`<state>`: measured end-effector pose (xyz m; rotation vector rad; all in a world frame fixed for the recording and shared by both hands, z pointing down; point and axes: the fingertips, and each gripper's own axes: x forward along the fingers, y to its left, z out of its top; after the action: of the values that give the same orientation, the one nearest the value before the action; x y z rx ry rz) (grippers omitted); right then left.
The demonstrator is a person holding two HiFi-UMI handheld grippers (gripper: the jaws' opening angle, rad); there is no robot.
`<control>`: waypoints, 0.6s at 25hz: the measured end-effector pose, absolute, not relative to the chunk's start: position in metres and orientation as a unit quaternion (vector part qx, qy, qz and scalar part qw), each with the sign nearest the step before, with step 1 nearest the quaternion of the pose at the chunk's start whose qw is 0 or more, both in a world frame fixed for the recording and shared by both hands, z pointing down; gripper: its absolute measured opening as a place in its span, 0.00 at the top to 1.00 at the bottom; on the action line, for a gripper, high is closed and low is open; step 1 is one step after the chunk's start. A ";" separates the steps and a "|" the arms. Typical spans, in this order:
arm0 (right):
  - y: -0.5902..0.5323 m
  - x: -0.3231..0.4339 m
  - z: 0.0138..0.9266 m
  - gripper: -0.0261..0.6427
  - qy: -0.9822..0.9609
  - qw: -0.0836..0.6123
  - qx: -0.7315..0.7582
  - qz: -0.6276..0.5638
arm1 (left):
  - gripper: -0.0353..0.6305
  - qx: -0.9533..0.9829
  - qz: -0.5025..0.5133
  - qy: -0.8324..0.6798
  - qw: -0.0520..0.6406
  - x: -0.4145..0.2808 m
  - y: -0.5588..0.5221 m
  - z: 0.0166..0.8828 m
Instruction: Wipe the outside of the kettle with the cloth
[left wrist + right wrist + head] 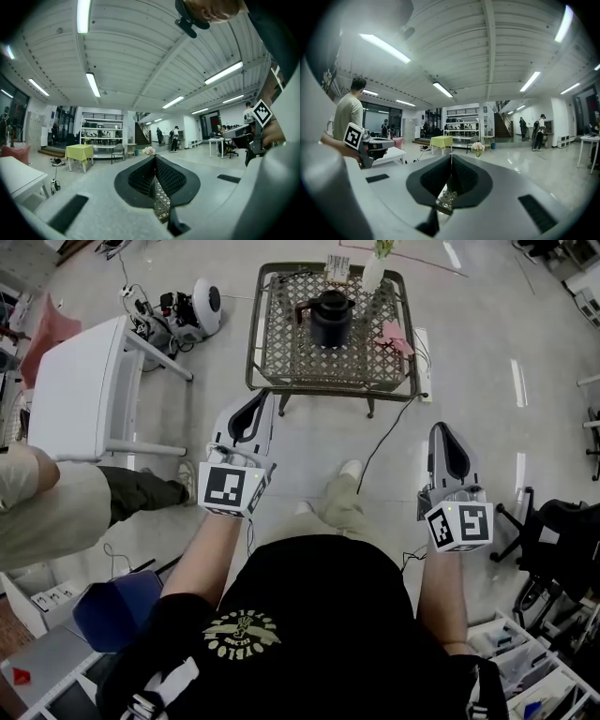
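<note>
The kettle [331, 317], dark and squat, stands upright near the middle of the lattice-topped table [272, 352]. Its handle or spout sticks out toward the left side of the head view. The pink cloth [394, 337] lies crumpled on the same table, just beside the kettle on its right and apparently not touching it. A white vase [373, 273] stands behind them near the far edge. Both grippers are held level, well short of the table and pointing toward it. The left gripper [257, 402] has its jaws pressed together on nothing, and the right gripper [442, 430] is likewise closed and empty. The cloth lies ahead of the right gripper and a little inward, so that hand looks the nearer one to pick it up. The kettle sits almost straight ahead of the left gripper, which suits it for steadying the kettle. Either gripper must first spread its jaws.
</note>
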<state>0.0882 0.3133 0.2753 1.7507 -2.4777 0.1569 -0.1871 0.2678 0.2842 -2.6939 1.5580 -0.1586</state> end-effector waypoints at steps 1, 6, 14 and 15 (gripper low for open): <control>0.307 0.090 0.276 0.94 -0.815 0.051 0.575 0.053 | 0.94 -0.864 -0.052 0.500 0.012 -0.185 0.262 0.285; 0.279 0.093 0.285 0.94 -0.823 0.058 0.562 0.064 | 0.94 -0.854 -0.046 0.519 0.000 -0.182 0.236 0.289; 0.234 0.111 0.295 0.94 -0.831 0.069 0.547 0.074 | 0.94 -0.855 -0.045 0.516 -0.009 -0.158 0.197 0.297; 0.228 0.112 0.295 0.94 -0.832 0.070 0.545 0.074 | 0.94 -0.855 -0.045 0.516 -0.009 -0.156 0.192 0.298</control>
<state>0.1124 0.2280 0.2953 1.6398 -2.5031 0.2211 -0.1558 0.1916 0.2979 -2.7026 1.6306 -0.1427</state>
